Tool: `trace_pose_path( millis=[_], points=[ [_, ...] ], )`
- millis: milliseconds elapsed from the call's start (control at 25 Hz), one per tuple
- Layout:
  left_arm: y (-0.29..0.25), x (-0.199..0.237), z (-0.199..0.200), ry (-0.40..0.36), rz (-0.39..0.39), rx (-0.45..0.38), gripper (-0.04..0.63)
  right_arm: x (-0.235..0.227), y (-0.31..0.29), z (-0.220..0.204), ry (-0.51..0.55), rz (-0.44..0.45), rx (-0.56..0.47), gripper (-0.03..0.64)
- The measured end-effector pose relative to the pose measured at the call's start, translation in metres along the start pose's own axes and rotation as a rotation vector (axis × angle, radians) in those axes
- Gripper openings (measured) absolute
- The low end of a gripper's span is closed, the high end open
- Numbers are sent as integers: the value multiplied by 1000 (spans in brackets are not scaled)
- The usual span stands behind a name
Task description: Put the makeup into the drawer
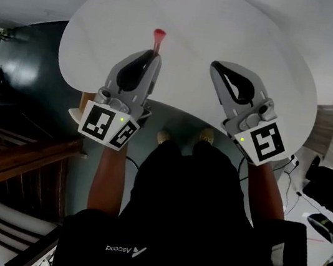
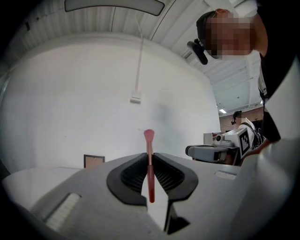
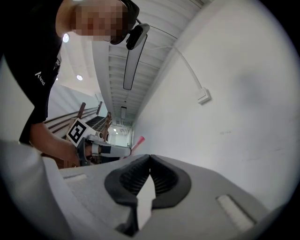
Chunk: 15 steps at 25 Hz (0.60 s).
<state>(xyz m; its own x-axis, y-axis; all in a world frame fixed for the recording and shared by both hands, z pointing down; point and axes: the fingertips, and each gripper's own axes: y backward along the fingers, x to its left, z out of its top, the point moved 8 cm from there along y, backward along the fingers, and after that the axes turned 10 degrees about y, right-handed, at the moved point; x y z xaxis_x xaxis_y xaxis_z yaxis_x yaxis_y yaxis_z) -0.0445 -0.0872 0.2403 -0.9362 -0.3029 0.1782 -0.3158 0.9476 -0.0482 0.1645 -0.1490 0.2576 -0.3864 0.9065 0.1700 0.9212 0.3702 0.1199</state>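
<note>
A slim makeup brush [image 2: 149, 161] with a red handle and pink tuft stands upright between the pads of my left gripper [image 2: 150, 157], which is shut on it. In the head view the tuft [image 1: 159, 34] pokes out past the left gripper [image 1: 155, 56]. My right gripper [image 3: 149, 159] is shut with nothing between its jaws. It is held to the right of the left one [image 1: 219, 70], both raised and pointing level at a white wall. The right gripper view catches the left gripper [image 3: 101, 149] and the brush tip [image 3: 139, 140]. No drawer is in view.
A white wall [image 2: 70, 103] fills the space ahead, with a cable running down to a small white box [image 2: 136, 98]. A brown frame [image 2: 93, 161] sits low on it. Wooden stair rails [image 1: 16, 161] lie down to the left. The person's dark shirt [image 1: 182, 226] fills the head view's bottom.
</note>
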Motion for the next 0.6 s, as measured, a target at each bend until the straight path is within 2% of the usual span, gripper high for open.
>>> trace_pose_path(
  millis=[360,600],
  points=[
    [70,41,15,-20,-7,-76,53,65,-51,13,38,54,-1,3],
    [128,96,27,-32,-31,-58,54,120,-100,24,46,47,15,3]
  ],
)
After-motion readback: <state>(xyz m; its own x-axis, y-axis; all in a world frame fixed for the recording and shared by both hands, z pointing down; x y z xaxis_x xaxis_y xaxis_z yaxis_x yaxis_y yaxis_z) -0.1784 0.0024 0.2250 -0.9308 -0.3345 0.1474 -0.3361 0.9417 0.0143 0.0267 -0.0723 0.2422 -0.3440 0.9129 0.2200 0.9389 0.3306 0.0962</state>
